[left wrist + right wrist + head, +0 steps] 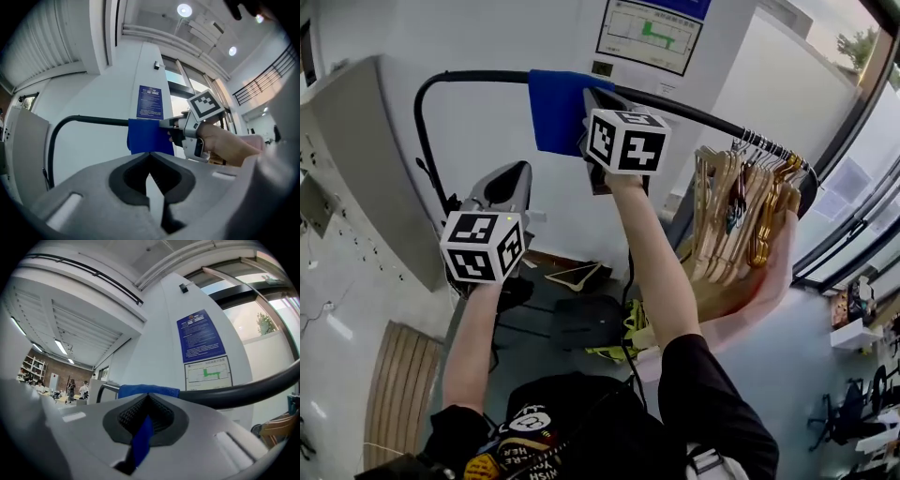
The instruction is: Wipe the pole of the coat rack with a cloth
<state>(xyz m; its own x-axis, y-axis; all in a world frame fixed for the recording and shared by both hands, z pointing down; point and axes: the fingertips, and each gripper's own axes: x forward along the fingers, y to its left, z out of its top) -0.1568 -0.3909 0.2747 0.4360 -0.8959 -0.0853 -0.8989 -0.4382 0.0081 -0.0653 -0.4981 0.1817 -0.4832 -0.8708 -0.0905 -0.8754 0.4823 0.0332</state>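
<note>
Your right hand-held gripper [594, 105] clenched on cloth [558, 108], draped over pole [703, 114] near left bend. Left hand-held gripper [514, 180] closed, empty, hanging below. Risk: thin pinch slips mid-wipe, cloth drops; sliding right bumps hangers [741, 216].

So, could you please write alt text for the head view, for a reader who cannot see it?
The right tongs pinch a blue cloth draped over the black metal coat-rack pole. The left tongs are held lower, apart from the pole, and wooden hangers crowd the pole at the picture's right.
</note>
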